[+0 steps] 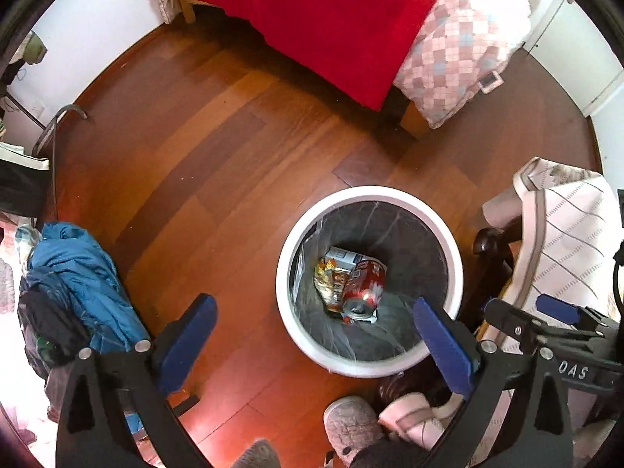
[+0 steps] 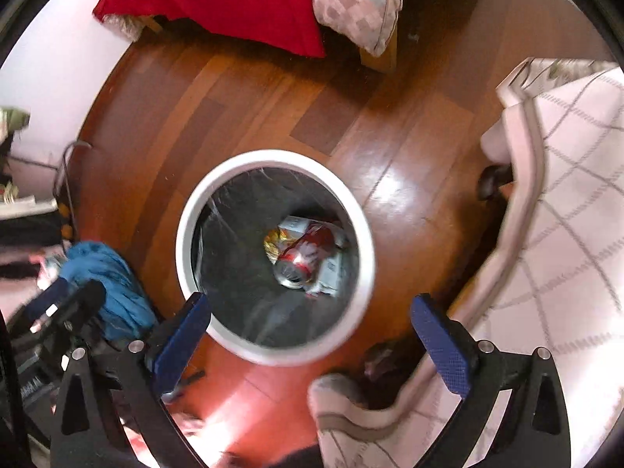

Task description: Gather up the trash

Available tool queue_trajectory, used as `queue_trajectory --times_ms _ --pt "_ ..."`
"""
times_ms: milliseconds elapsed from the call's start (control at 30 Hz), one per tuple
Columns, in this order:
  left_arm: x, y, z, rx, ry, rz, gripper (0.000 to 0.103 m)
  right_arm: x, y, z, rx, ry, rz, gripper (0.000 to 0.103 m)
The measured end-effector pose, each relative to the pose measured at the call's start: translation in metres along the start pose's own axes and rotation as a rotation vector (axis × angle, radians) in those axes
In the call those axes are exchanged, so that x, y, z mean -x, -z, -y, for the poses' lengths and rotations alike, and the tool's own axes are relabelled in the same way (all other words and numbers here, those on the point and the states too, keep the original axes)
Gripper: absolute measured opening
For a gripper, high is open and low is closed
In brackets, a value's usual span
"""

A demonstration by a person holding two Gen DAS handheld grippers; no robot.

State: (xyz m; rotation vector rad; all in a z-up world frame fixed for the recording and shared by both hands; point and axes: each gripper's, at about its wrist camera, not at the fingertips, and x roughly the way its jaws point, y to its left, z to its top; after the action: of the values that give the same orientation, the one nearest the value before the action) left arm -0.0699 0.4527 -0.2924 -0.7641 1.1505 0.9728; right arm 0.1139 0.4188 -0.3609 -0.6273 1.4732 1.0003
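A white round trash bin [image 1: 296,234] with a dark liner stands on the wooden floor, and shows in the right wrist view [image 2: 187,226] too. Inside lie a crushed red can [image 1: 364,286], a snack wrapper [image 1: 331,284] and a small carton [image 1: 343,257]; the can [image 2: 308,253] also shows in the right wrist view. My left gripper [image 1: 312,335] is open and empty above the bin's near rim. My right gripper [image 2: 308,331] is open and empty above the bin. The right gripper also shows at the right of the left wrist view [image 1: 546,319].
A bed with a red blanket [image 1: 312,11] and checked pillow [image 1: 456,50] is at the back. Blue clothes [image 1: 78,273] lie on the floor at the left. A pale quilted cloth [image 2: 565,234] hangs at the right. Slippers [image 1: 351,425] are near the bin.
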Motion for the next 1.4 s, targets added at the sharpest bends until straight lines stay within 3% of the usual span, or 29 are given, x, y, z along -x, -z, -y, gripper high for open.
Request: queue_trajectory --times_ms 233,600,967,1133,1400 --pt "0.077 0.039 0.005 -0.057 0.019 0.083 0.103 0.073 0.057 -0.008 0.04 0.012 0.072 0.103" --pt "0.202 0.089 0.009 -0.117 0.103 0.213 0.103 0.223 0.147 -0.021 0.075 -0.098 0.262 0.103" --pt "0.298 0.12 -0.017 -0.078 0.233 0.29 0.103 0.361 0.217 -0.042 0.149 -0.242 0.391 0.103" --pt "0.327 0.131 -0.033 -0.053 0.263 0.32 0.103 0.4 0.238 -0.055 0.194 -0.297 0.401 0.103" --pt "0.35 0.143 -0.046 -0.045 0.28 0.337 0.103 0.415 0.249 -0.074 0.235 -0.339 0.372 0.103"
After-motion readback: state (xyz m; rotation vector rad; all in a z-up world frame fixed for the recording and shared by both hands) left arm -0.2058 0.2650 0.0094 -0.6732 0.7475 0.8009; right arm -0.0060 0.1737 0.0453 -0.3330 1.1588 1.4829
